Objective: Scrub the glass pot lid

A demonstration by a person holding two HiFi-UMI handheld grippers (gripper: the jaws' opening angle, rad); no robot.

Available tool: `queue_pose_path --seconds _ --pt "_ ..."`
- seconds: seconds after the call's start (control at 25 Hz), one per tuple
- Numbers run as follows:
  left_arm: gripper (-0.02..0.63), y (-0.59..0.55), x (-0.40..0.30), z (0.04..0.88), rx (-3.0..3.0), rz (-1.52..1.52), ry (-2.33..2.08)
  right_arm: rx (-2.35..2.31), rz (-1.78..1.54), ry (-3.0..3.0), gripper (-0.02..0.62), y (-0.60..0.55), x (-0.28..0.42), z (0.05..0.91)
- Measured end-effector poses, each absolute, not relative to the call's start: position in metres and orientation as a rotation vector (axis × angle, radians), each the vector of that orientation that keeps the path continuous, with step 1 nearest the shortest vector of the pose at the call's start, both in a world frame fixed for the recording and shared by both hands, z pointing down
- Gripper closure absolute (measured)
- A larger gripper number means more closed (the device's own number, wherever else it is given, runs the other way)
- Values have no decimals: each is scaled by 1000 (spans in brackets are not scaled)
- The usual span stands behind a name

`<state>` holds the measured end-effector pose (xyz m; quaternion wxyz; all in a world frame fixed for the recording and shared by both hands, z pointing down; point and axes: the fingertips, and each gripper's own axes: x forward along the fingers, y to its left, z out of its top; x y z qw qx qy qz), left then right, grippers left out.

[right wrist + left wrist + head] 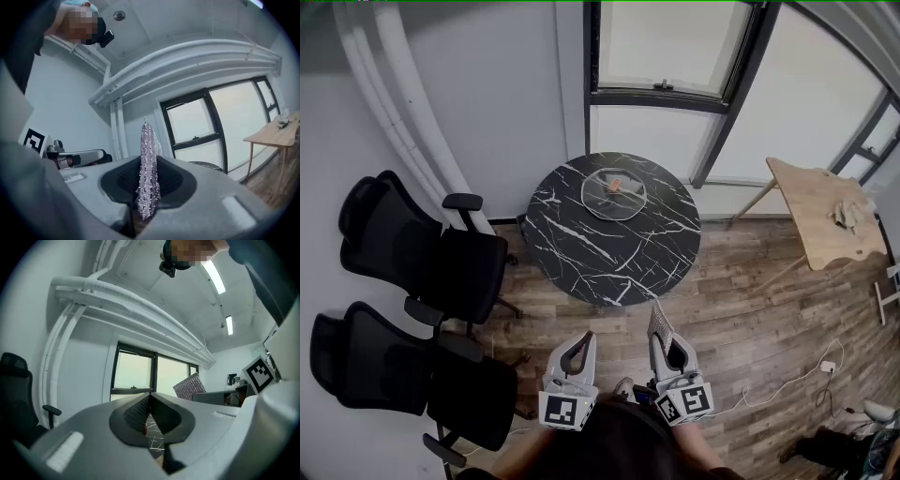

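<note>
Right gripper (657, 315) clamps a silvery mesh scrubber (148, 168); left gripper (581, 339) is closed on nothing — both held at the person's body, well apart from the round dark table (581, 253). Scrubbing appears not yet started: the glass pot lid (623, 202) lies flat toward the table's far side, clear, with a reddish knob.

The right gripper (149, 187) had its jaws closed on a silvery scrubber (148, 159), a glittery mesh strip that stood upright between them and rose above their tips. Behind it were a dark-framed window (206, 126), white pipes (187, 56) under the ceiling, and a wooden table (274, 133) at the right edge.
</note>
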<state>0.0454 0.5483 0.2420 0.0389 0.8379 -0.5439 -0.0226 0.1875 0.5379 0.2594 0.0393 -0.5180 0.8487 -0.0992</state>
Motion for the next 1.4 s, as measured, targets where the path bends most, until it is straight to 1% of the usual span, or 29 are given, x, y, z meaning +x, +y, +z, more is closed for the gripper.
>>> queue_pose_path --seconds 0.4,0.68,1.4 --pt "603 549 43 243 2557 -75 -1672 -1591 -314 2586 520 540 190 257" --pt "603 548 47 241 2536 -102 -1716 -1576 -330 2551 518 543 204 253" --pt "603 562 116 252 2472 -30 -1805 -1526 -381 2628 518 549 269 288"
